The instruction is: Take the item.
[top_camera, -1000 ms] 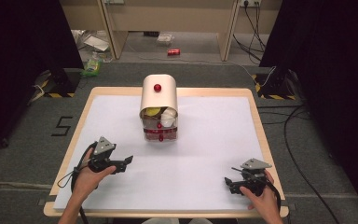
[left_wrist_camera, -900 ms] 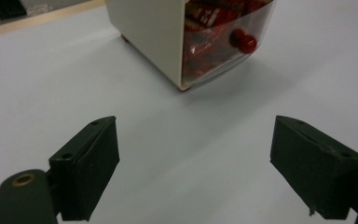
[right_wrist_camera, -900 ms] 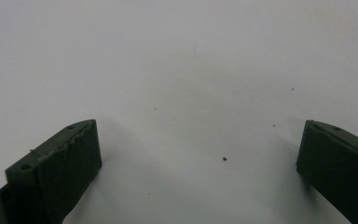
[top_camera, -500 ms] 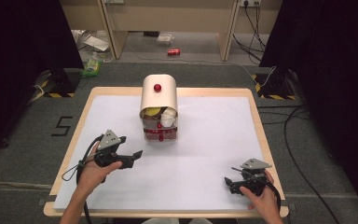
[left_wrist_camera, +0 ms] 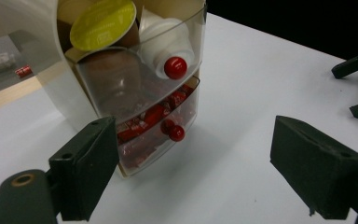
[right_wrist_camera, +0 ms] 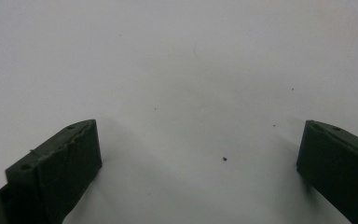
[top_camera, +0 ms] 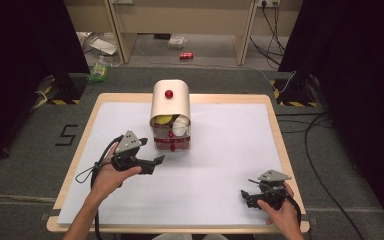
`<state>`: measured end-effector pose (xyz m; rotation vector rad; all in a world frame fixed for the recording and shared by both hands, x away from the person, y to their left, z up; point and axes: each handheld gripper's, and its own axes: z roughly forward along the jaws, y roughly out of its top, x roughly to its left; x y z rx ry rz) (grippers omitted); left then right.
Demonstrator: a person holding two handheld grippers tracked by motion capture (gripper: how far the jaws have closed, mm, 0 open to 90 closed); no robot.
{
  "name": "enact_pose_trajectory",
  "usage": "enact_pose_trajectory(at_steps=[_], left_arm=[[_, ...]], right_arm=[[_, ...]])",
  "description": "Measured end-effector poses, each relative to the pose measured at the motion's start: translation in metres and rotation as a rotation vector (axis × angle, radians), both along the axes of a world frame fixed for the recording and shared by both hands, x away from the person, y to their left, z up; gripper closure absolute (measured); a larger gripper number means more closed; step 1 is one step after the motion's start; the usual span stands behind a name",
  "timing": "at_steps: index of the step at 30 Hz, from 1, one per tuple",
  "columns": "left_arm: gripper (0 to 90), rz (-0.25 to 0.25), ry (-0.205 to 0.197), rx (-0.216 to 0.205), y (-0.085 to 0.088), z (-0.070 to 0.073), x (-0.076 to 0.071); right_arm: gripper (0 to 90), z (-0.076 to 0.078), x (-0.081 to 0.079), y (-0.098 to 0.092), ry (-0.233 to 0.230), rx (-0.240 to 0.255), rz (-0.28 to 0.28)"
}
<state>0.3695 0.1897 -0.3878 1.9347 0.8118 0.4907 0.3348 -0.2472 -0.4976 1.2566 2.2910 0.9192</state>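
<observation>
At the near right of the tabletop (top_camera: 220,200), the right tool (top_camera: 246,196) was rested with its jaws wide and empty. Farther in on the left, the left tool (top_camera: 156,163) was held just short of the container (top_camera: 170,104), jaws wide with nothing between them. The container stood at the middle of the tabletop, its clear drawers facing near. The lower drawer's red knob (left_wrist_camera: 176,133) was judged the likely target; it would best be approached level, centred between the jaws, before closing.

The container (left_wrist_camera: 135,93) is made of clear glossy plastic with a smooth beige cover (top_camera: 170,102). The table (top_camera: 220,150) is covered in matt white, framed by wood.
</observation>
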Motion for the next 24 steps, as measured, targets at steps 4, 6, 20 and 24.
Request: enact_pose_trajectory(at_steps=[4, 6, 20, 24], left_arm=[[15.2, -0.014, -0.019, -0.008, -0.007, 0.01, 0.004], [15.3, -0.018, -0.022, -0.008, -0.008, 0.012, 0.005], [15.3, -0.037, -0.044, 0.018, -0.03, 0.028, 0.029], [15.4, -0.031, -0.042, 0.039, -0.035, 0.028, 0.039]], right_arm=[[0.2, 0.0, 0.0, 0.0, 0.0, 0.0, 0.0], [0.3, 0.0, 0.0, 0.0, 0.0, 0.0, 0.0], [0.2, 0.0, 0.0, 0.0, 0.0, 0.0, 0.0], [0.2, 0.0, 0.0, 0.0, 0.0, 0.0, 0.0]])
